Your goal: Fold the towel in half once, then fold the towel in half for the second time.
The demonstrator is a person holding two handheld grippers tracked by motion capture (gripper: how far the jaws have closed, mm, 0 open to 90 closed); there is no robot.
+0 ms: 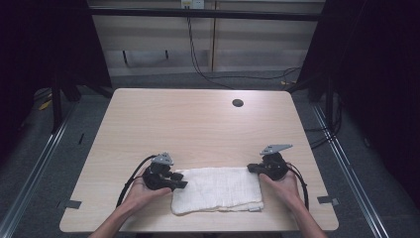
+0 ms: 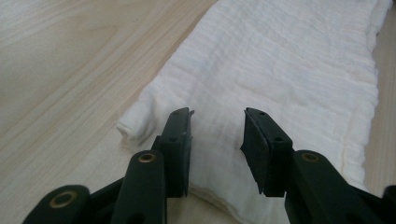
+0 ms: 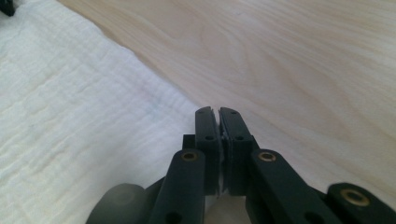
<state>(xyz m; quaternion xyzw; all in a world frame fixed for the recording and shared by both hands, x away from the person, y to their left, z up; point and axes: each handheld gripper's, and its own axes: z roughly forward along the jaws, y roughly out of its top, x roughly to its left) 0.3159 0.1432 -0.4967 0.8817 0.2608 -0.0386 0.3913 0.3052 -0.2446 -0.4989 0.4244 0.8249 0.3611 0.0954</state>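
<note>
A white folded cloth (image 1: 218,196) lies flat near the table's front edge, between the two hands. My left gripper (image 1: 182,179) is at the cloth's left end. In the left gripper view its jaws (image 2: 218,126) stand apart over the cloth (image 2: 289,60), and the pads do not press on it. A small rolled corner sits just left of them. My right gripper (image 1: 251,168) is at the cloth's far right corner. In the right gripper view its jaws (image 3: 217,112) are closed together at the edge of the cloth (image 3: 70,102), with a thin sliver of white fabric between the pads.
The light wooden table (image 1: 198,124) has a round cable hole (image 1: 237,103) at the back right. Cables trail from both grippers toward the front edge. Dark frames and curtains stand on both sides of the table.
</note>
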